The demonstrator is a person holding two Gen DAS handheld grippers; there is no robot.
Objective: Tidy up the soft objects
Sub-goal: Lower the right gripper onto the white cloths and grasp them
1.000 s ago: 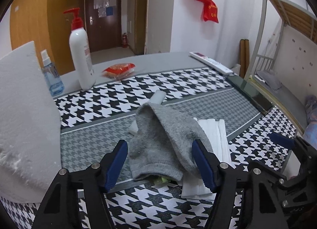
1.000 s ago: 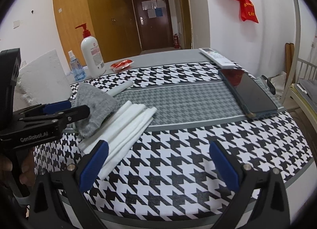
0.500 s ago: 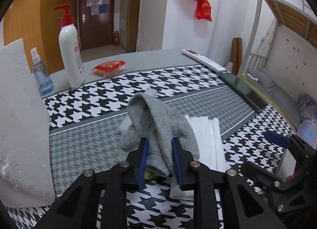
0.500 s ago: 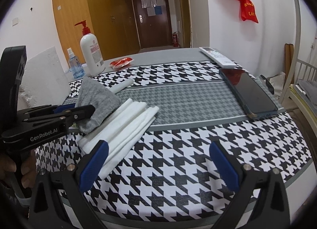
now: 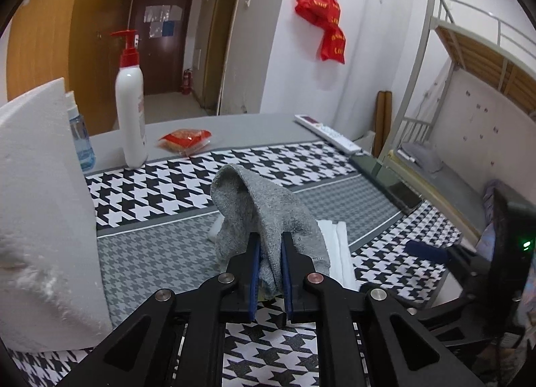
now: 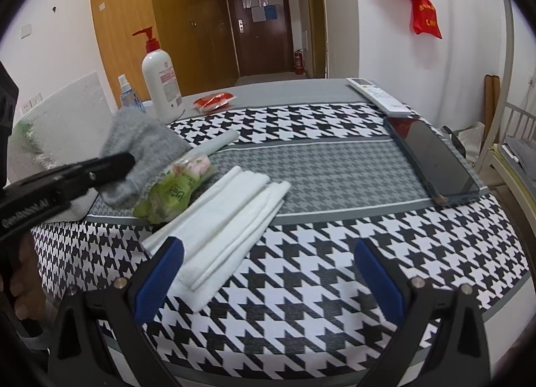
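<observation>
Tongs on the left [image 5: 269, 253] pinch a grey knitted sock [image 5: 264, 209] between their blue pads, having just closed on it; the sock hangs lifted above the counter [image 6: 335, 166] with its houndstooth cloth. Beside the sock, a green plastic packet [image 6: 171, 192] lies on the cloth, touching a folded white towel [image 6: 227, 219]. Right tongs [image 6: 268, 266] stand spread wide over the near end of that towel, gripping nothing. Beyond the sock stands a white pump bottle with a red top [image 6: 162, 85].
</observation>
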